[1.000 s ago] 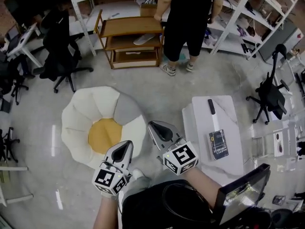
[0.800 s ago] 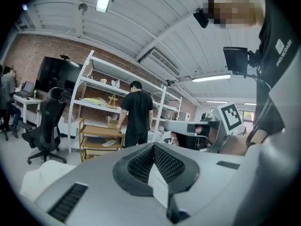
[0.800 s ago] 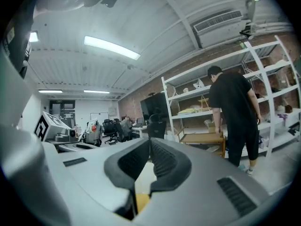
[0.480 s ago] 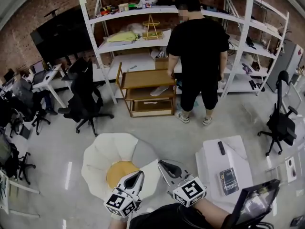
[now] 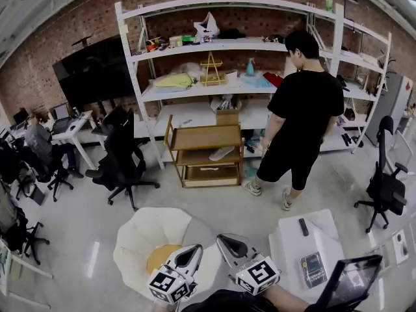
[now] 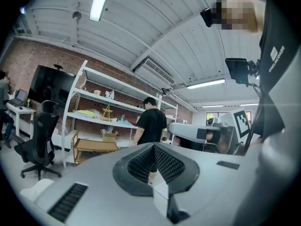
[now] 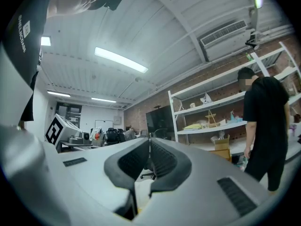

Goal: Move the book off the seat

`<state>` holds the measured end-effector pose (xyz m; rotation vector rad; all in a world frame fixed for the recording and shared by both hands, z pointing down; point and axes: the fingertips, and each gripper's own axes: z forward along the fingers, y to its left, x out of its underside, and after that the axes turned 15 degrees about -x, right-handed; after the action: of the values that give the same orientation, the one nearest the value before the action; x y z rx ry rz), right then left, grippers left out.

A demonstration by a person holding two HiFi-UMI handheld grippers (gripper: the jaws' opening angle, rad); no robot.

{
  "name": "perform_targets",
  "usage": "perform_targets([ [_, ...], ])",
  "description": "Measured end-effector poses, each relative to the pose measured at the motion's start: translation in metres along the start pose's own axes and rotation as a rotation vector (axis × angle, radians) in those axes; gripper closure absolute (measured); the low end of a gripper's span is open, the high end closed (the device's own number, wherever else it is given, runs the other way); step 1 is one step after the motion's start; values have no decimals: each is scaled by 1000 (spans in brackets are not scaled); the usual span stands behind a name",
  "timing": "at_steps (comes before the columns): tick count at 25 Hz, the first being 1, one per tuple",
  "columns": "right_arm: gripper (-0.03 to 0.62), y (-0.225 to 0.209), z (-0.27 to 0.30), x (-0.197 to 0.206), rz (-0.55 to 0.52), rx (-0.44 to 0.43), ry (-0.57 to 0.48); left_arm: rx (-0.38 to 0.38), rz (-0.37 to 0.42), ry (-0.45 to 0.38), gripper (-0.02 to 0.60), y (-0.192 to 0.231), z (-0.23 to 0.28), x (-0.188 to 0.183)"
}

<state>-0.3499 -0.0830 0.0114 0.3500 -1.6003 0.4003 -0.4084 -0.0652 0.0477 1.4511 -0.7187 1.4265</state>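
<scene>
Brick-walled room (image 5: pixel 84 25), grey floor (image 5: pixel 84 220), book (image 5: pixel 312 269) on white table (image 5: pixel 290 252) beside seat (image 5: pixel 140 239)

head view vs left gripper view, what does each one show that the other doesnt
Only the head view: the book and a remote lying on the white table, which is out of the other view's frame.
Only the left gripper view: the left claw up close, pads together with nothing between them, and the ceiling air unit.
Both: the person in black, the white shelving, the wooden cart and the right claw.
</scene>
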Motion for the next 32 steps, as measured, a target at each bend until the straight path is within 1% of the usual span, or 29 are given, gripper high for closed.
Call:
perform_targets([
  [5,574,-15,-10,-1,-13,31,-12,15,-13,-12,577,-1,10,-4],
  [11,576,-20,-24,7,-2,54,37,26,-27,16,577,-9,19,2],
  [14,576,-23,-32,11,16,70,32,39,-31,23,577,-17,22,7],
  [18,575,-27,-38,16,35,87,25,68,-7,25,577,-26,24,10],
  [22,574,-30,-45,20,35,104,34,63,9,25,577,-31,23,15],
  [25,574,-32,-50,22,41,121,34,55,12,42,577,-30,22,20],
  [30,574,-35,-54,28,65,144,38,77,-28,42,577,-30,19,21],
  [32,574,-36,-56,30,81,151,39,86,-28,48,577,-33,18,23],
])
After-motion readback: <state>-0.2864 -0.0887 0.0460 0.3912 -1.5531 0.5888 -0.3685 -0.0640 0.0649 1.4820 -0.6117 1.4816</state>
